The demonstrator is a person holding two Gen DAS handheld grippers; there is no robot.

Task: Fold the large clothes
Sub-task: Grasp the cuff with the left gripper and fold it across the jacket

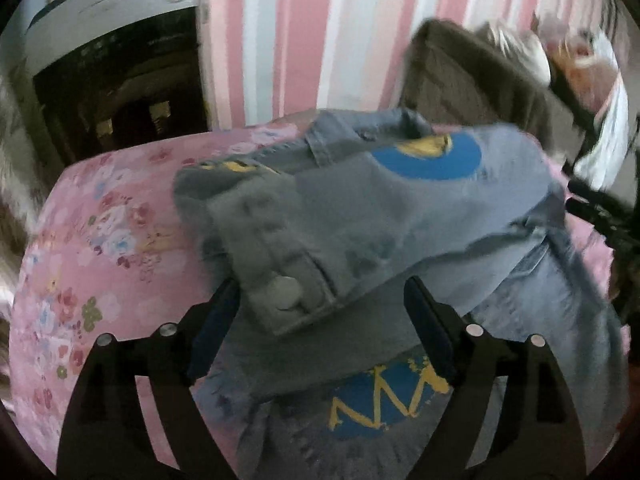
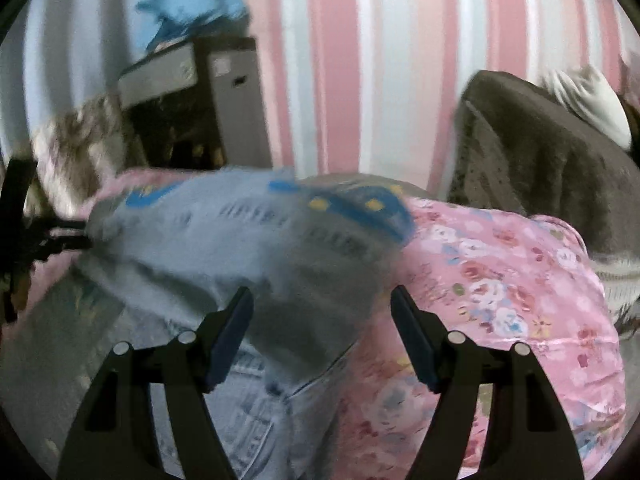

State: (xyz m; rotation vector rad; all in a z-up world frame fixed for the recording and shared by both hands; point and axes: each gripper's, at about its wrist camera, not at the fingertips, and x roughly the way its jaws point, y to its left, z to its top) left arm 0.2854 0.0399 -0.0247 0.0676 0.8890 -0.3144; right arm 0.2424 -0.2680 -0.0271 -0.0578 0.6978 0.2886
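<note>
Denim jacket (image 1: 400, 216), blue-yellow prints, lies folded mid-frame on pink floral sheet (image 1: 100, 240); my left gripper (image 1: 320, 304) and right gripper (image 2: 322, 312) gape, holding nothing.

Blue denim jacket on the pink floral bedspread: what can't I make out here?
- Blue denim jacket, right wrist view: motion blur smears its printed patches.
- Jacket's lower part, left wrist view: cut off behind the open left gripper.
- Whether the open right gripper touches the denim: unclear.
- Pink floral bedspread under jacket: hidden.
</note>
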